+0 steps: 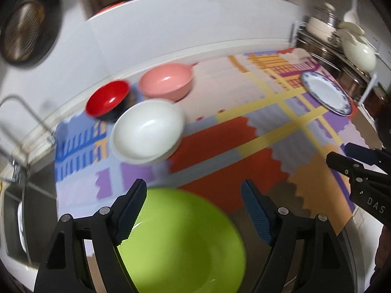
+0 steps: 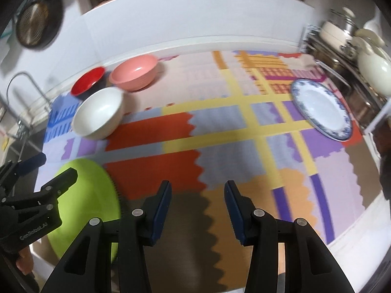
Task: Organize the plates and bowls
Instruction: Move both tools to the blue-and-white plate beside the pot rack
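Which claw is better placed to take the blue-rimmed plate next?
Probably the right claw: it is open and empty, and the blue-rimmed plate lies on its side of the mat. The left claw hangs over the green plate, farther away.

The left wrist view looks steeply down along the left gripper [image 1: 193, 207] from above the near edge of the patterned mat [image 1: 268, 131], close over the green plate [image 1: 180, 239], facing the white back wall [image 1: 171, 36]; the right gripper [image 1: 342, 156] juts in at its right edge. The right wrist view looks down along the right gripper [image 2: 196, 210] from beside it, a little further right, facing the same wall [image 2: 195, 24]; the left gripper [image 2: 52, 164] enters at its left edge. Both share the mat [image 2: 220, 127], the green plate [image 2: 90, 195], the white bowl [image 1: 146, 129] [image 2: 99, 112], pink bowl [image 1: 166, 80] [image 2: 134, 72], red bowl [image 1: 107, 97] [image 2: 88, 80] and blue-rimmed plate [image 1: 325, 92] [image 2: 321, 108].
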Motion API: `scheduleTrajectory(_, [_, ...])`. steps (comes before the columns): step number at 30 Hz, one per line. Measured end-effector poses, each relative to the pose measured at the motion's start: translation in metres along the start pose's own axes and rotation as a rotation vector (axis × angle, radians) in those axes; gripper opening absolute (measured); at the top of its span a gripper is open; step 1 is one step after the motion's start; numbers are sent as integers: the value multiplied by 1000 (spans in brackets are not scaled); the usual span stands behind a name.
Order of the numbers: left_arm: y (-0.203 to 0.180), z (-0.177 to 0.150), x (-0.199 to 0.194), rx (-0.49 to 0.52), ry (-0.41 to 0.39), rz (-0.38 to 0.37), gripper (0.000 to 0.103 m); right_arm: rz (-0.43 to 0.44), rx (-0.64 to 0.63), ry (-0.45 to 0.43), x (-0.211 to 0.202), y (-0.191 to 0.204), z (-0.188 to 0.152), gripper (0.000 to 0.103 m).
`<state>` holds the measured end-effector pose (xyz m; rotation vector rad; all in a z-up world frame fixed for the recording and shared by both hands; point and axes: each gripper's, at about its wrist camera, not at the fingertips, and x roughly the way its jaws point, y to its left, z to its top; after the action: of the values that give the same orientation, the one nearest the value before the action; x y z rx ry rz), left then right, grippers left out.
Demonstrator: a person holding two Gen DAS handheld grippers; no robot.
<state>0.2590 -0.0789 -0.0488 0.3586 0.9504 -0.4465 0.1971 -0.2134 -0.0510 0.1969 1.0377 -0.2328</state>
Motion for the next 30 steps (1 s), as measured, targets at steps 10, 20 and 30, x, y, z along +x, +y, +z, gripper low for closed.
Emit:
scheduleTrajectory(10, [-63, 48, 0, 91, -68, -64, 79, -110, 65, -75, -19, -72, 18, 46])
scheduleTrajectory(20, [-123, 94, 8, 154, -112, -108, 79, -168, 153, -106, -25, -142, 38, 46])
scheduleTrajectory(30, [-177, 138, 27, 201, -104, -137, 79, -225, 235, -112, -19, -203, 50, 46])
